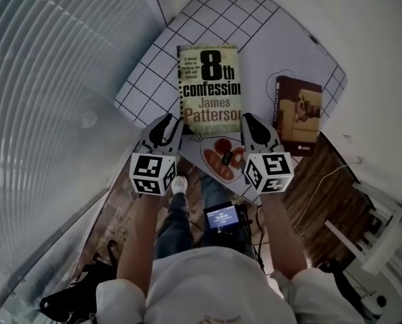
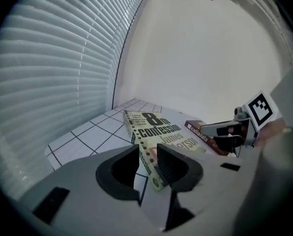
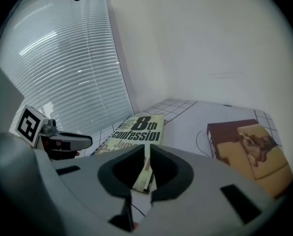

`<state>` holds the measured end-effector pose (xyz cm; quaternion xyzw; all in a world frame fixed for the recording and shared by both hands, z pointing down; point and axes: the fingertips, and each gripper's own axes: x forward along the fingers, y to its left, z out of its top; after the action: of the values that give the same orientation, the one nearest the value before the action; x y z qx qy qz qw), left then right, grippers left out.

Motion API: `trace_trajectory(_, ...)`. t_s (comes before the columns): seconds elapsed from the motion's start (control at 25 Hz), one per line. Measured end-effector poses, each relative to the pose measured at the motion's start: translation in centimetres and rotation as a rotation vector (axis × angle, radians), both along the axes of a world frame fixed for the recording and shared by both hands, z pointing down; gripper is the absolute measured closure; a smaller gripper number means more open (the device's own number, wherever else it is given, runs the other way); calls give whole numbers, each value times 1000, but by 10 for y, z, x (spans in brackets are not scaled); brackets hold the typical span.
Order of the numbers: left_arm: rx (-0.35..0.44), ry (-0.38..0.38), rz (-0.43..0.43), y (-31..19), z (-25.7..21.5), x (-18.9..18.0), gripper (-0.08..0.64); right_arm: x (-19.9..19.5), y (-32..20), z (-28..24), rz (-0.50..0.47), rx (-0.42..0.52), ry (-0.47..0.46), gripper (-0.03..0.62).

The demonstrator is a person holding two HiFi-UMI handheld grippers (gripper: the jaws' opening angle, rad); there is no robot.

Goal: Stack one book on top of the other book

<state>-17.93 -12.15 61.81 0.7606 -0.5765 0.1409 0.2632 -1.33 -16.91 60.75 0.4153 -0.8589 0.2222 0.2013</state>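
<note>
The left hand-held gripper (image 1: pixel 168 121), jaws apart, sits at the lower left corner of the 8th Confession paperback (image 1: pixel 210 86), mid-frame on the gridded desk (image 1: pixel 154 73). The right hand-held gripper (image 1: pixel 249 121), jaws together, is at its lower right corner. The brown book (image 1: pixel 297 113) lies apart at right.

Green book (image 1: pixel 209 86) cover, "8th confession", author "James Patterson"

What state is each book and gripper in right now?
Green book: closed, flat on the table, cover up, nothing on it.
Brown book: closed, flat, apart from the green book, unstacked.
Left gripper: jaws apart, gripping nothing.
Right gripper: jaws shut, gripping nothing.
</note>
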Motion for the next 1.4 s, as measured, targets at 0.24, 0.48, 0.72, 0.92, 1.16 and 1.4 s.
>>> trace_trajectory(0.24, -80, 80, -26, -4, 18, 2, 362, -14, -2, 25, -43, -138, -52, 336)
trace_trajectory(0.48, -120, 130, -1, -6, 25, 11, 341, -22, -3, 34, -46, -179, -72, 291)
trace_trajectory(0.72, -183, 187, 11, -7, 34, 22, 318, -26, -2, 43, -44, -222, -71, 285)
trace_trajectory(0.92, -191, 196, 8, -7, 35, 28, 321, -31, 1, 44, -56, -239, -78, 359)
trace_trajectory(1.16, -194, 190, -8, -6, 35, 27, 321, -31, 1, 43, -71, -219, -80, 360)
trace_trajectory(1.4, -198, 191, -22, -1, 34, 27, 321, -31, 5, 40, -83, -204, -82, 365)
